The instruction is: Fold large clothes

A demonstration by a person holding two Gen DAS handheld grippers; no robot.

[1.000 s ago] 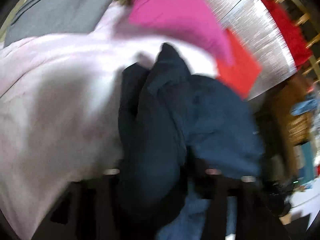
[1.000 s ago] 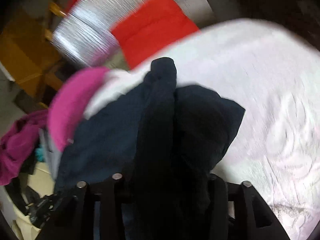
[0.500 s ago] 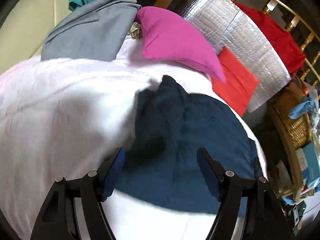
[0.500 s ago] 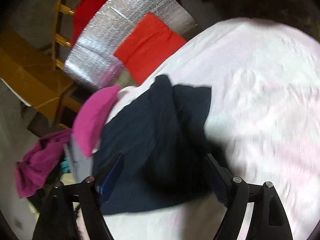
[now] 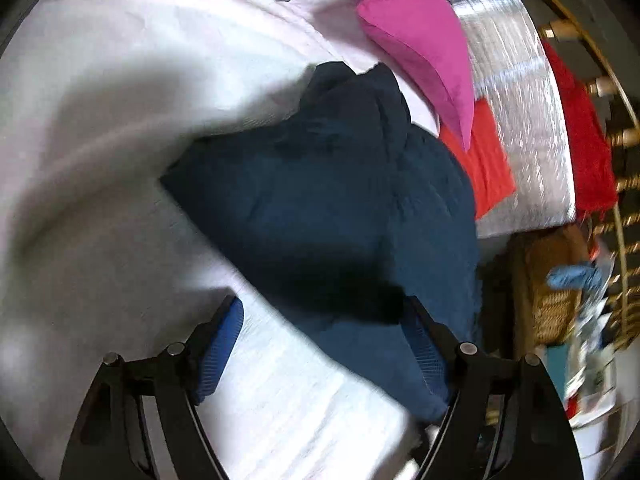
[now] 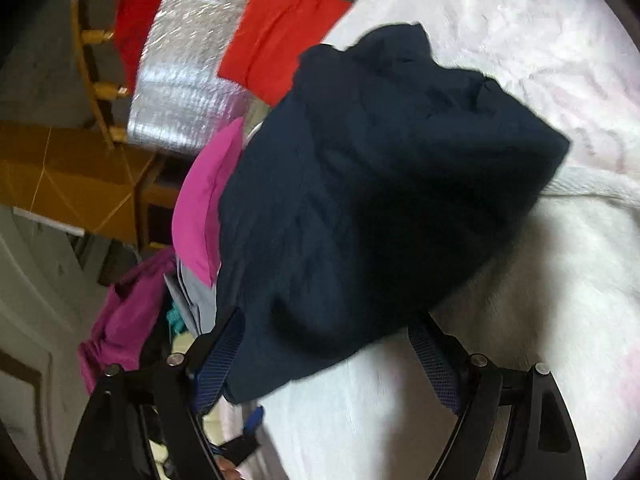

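Observation:
A navy blue garment (image 5: 340, 216) lies bunched and partly folded on the pale pink bed sheet (image 5: 100, 160). It also shows in the right wrist view (image 6: 380, 184). My left gripper (image 5: 320, 320) is open, its jaws spread just in front of the garment's near edge, holding nothing. My right gripper (image 6: 324, 332) is open too, jaws spread on either side of the garment's near edge, which lies loose on the sheet (image 6: 560, 320).
A magenta pillow (image 5: 416, 36) and a red folded cloth (image 5: 488, 164) lie beyond the garment. Silver foil padding (image 5: 516, 120) and a wooden railing (image 5: 616, 136) stand behind. A wicker basket (image 5: 552, 300) sits right of the bed. Grey and purple clothes (image 6: 128, 312) pile at the left.
Both grippers let go of the navy garment and opened; it dropped onto the sheet. Both have since moved closer to its near edge.

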